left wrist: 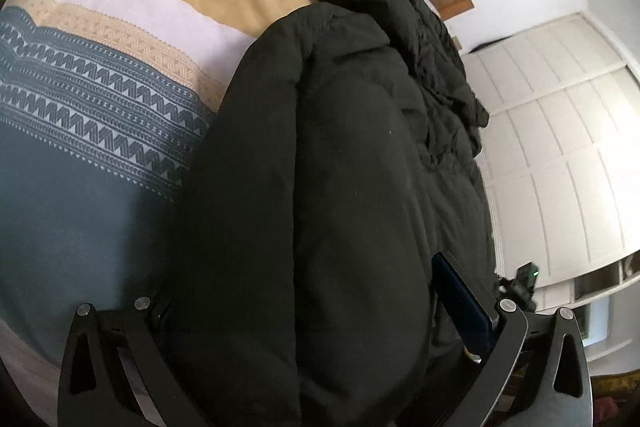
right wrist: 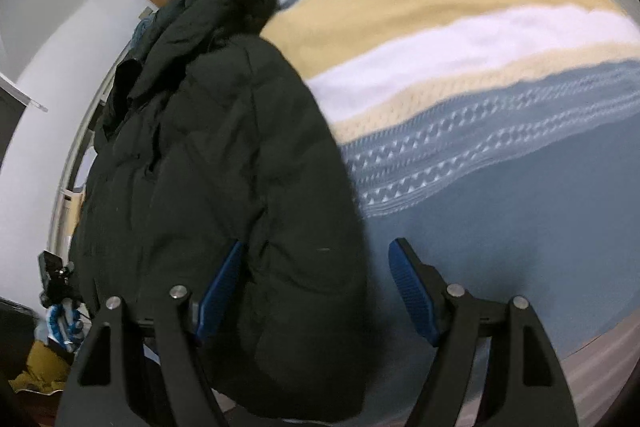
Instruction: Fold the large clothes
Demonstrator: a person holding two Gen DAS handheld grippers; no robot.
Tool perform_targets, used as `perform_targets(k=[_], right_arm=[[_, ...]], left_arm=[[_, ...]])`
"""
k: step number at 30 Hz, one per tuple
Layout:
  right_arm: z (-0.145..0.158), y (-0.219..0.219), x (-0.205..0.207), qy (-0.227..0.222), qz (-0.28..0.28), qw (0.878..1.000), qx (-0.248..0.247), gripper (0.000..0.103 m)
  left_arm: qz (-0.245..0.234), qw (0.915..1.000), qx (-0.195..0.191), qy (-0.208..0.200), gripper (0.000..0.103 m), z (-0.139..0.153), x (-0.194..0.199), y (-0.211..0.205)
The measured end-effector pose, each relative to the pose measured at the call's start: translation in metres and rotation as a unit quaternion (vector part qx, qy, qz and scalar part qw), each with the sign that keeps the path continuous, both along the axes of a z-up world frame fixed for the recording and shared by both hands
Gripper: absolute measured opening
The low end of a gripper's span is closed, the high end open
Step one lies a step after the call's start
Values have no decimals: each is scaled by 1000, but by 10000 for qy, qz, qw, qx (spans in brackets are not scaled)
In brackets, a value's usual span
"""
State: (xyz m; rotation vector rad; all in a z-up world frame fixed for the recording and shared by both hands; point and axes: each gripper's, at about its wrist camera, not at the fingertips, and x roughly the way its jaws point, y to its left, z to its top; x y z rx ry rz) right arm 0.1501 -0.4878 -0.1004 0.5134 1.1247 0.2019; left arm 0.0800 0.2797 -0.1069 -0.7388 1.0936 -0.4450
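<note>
Your black puffer jacket point(left wrist: 340, 167) lies lengthwise along one side edge of the bed point(left wrist: 80, 187), apparently folded once, and both the left gripper point(left wrist: 304, 311) and the right gripper point(right wrist: 316, 291) stand apart around its near end, so further folds remain.

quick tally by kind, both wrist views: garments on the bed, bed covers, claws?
Dark puffy jacket: 1, lying on the bed
Striped bed cover: 1, under the jacket
Claws: 2, left claw and right claw, each with jacket fabric between its blue pads
Total: 4
</note>
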Motion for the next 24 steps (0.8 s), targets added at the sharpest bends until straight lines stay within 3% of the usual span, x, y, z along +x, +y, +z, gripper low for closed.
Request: perform_targets(k=[10,12,14,17,24], right_arm=[[-7,20,-2,-83,453,9950,887,74],[-8,20,-4,-96,426,9943,968,73],[-9,23,-4,-101,417,9938,1028,73],[-11,26,-4,-102,435,9934,1060,73],[-13,41,-7,-84,540,9928,1062,70]], left_arm=[[-141,9996,242,29,101,2,-11,-34],[-79,9994,330,35,93,2,-7,-41],[23,9994,337,48,71,1,-10,-42],[111,9998,159,80,54,-1,-14,-44],[205,9997,16,102,54,-3,-14,-48]])
